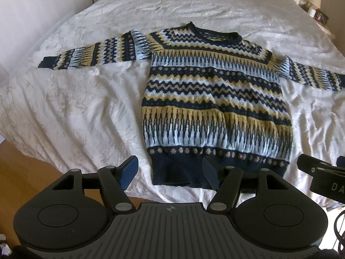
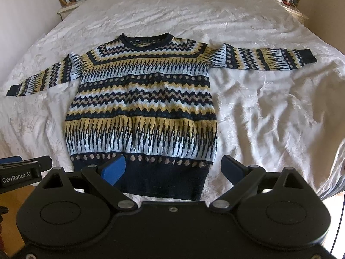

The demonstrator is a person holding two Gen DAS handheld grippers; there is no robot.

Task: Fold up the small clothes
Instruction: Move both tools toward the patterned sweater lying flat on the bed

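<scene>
Sweater (image 1: pixel 215 99) flat, collar pointing away

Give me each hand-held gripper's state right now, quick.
Left hand-held gripper: open, holding nothing, above the sweater's navy hem.
Right hand-held gripper: open, holding nothing, above the same hem.

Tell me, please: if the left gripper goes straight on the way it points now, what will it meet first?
Probably the sweater's navy hem, near its left corner, between the open left gripper's fingers; depth is uncertain.
</scene>
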